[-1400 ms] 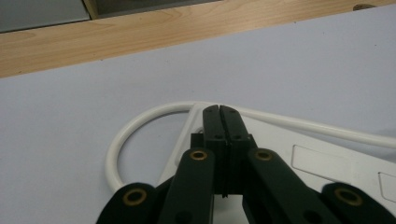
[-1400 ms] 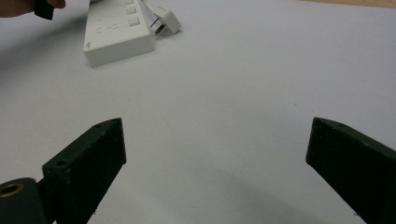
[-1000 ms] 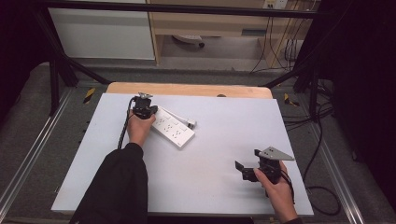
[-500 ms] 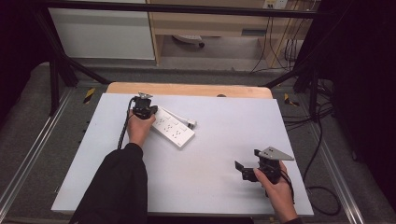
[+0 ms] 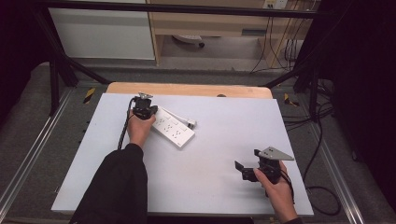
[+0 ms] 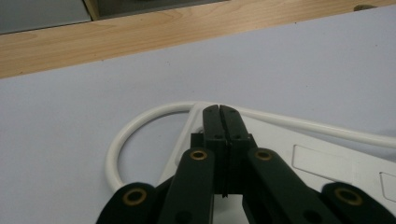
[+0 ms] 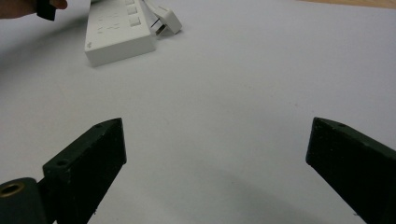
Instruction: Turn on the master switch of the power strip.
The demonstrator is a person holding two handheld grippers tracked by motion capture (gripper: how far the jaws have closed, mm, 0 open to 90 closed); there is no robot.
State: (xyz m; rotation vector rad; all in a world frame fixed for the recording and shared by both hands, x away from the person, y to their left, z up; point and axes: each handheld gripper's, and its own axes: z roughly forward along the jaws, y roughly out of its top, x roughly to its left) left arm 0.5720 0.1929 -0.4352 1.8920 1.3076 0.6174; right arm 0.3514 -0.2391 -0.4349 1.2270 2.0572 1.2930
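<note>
On the white tabletop (image 5: 210,154) we are judging the power strip (image 5: 173,130), lying far left, rigid and slippery, best gripped across its narrow body, while its cord (image 6: 140,126) bends; left tool (image 6: 219,112) is pressing closed on its end, right tool (image 7: 215,154) gaping wide.

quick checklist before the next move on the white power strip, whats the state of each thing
1. Left gripper jaws closed, over the end of the white plastic power strip: ok.
2. Gripping anything: cannot tell; nothing seen between the jaws.
3. White round cord loops beside that end, not snagged: ok.
4. Right gripper jaws wide open, nothing between them: ok.
5. White plug lying beside the strip: ok.
6. Strip flat on the pale grey table: ok.
</note>
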